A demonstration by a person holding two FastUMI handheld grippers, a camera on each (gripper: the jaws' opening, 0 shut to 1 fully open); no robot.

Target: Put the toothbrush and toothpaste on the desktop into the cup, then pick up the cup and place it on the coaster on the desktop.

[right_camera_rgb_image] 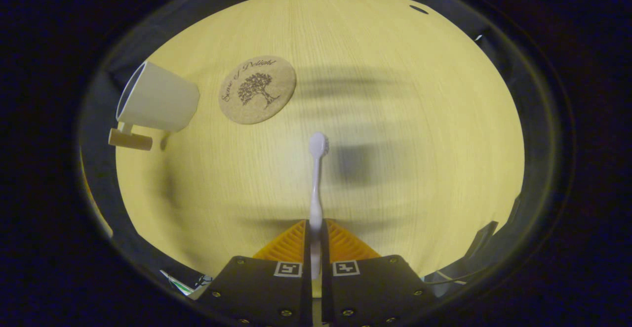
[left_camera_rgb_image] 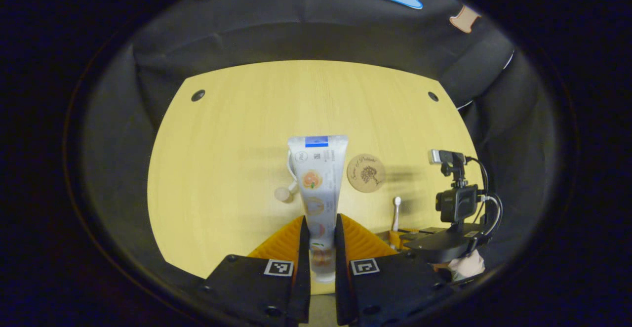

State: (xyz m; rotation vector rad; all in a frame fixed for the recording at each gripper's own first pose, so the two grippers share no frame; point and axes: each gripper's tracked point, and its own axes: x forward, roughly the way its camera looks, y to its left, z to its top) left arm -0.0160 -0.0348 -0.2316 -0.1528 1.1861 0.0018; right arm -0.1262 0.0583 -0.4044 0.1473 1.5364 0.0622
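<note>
My left gripper (left_camera_rgb_image: pixel 322 224) is shut on a white toothpaste tube (left_camera_rgb_image: pixel 318 179), held above the desktop with its flat end pointing away from me. The tube hides most of the white cup (left_camera_rgb_image: pixel 291 169); its pale handle (left_camera_rgb_image: pixel 284 194) sticks out to the left. My right gripper (right_camera_rgb_image: pixel 316 225) is shut on the handle of a white toothbrush (right_camera_rgb_image: pixel 316 179), bristle head forward over the table. The left gripper view shows the same toothbrush (left_camera_rgb_image: pixel 396 213) upright in the right gripper (left_camera_rgb_image: pixel 397 238). The right gripper view shows the cup (right_camera_rgb_image: pixel 158 100) at far left, with the round cork coaster (right_camera_rgb_image: pixel 257 90) beside it.
The pale wooden table (left_camera_rgb_image: pixel 237 134) has two dark holes near its far corners (left_camera_rgb_image: pixel 198 95). The cork coaster (left_camera_rgb_image: pixel 366 173) lies right of the tube. A camera mount with cables (left_camera_rgb_image: pixel 456 193) rides on the right gripper. Black cloth walls surround the table.
</note>
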